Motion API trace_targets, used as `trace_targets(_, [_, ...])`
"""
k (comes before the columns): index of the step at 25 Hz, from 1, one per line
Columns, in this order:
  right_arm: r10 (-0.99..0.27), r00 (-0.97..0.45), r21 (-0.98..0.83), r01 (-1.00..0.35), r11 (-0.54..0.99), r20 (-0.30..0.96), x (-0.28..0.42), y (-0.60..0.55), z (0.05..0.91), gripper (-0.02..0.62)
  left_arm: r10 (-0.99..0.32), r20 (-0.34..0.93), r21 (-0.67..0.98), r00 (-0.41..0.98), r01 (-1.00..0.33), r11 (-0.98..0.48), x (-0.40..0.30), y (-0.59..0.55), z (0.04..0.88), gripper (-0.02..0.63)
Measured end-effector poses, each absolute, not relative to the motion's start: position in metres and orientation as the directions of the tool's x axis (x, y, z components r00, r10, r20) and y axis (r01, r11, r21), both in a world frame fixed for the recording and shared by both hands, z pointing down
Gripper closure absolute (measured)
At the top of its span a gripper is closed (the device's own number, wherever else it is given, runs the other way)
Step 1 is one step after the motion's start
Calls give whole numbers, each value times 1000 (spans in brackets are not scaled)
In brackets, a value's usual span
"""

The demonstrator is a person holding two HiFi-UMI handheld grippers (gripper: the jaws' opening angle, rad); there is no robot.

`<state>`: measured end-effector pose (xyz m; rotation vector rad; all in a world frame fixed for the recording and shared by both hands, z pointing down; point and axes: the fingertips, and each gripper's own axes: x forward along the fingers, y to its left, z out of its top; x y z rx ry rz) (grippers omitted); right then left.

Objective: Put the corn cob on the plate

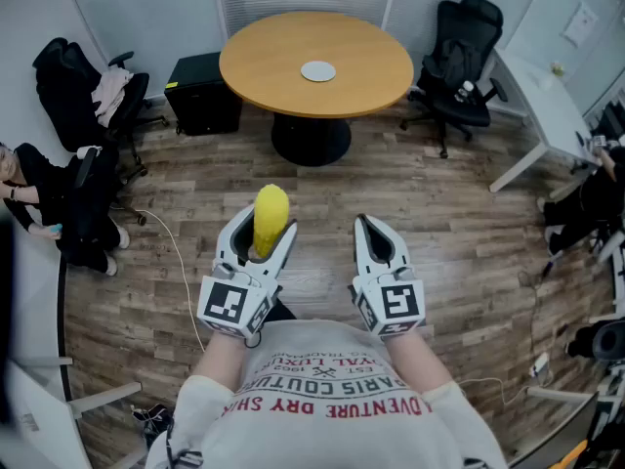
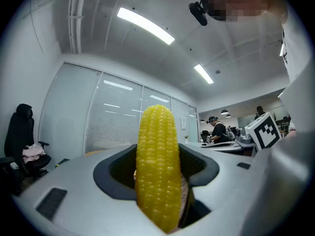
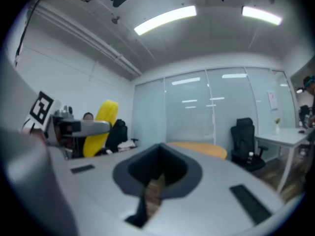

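Observation:
A yellow corn cob [image 1: 270, 218] stands upright between the jaws of my left gripper [image 1: 262, 234], which is shut on it and holds it in the air over the wood floor. In the left gripper view the corn cob [image 2: 157, 166] fills the gap between the jaws. My right gripper [image 1: 373, 233] hovers beside it at the same height, jaws together with nothing in them. The right gripper view shows that corn cob [image 3: 101, 127] off to its left. A small white plate [image 1: 317, 70] lies on the round wooden table [image 1: 371, 76] ahead, well beyond both grippers.
Black office chairs stand at the left [image 1: 88, 91] and right [image 1: 459, 52] of the table. A black box [image 1: 203, 94] sits on the floor by the table. A white desk [image 1: 542, 106] is at the right. A person [image 1: 39, 198] sits at the left; a cable [image 1: 166, 247] trails on the floor.

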<state>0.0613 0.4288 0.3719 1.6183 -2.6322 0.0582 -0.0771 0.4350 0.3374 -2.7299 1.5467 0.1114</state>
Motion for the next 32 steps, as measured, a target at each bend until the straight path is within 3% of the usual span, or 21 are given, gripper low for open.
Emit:
trace_targets(19, [-887,-453,-59,-891,449,93,51,415,388,566,-844,-64,40,532,-844,-535,-87,416,343,328])
trace_targets(32, [-907,-403,-59,-915,399,125,29,314,394,566,-822,-74,65,565,-820,-569,-113,310,343,328])
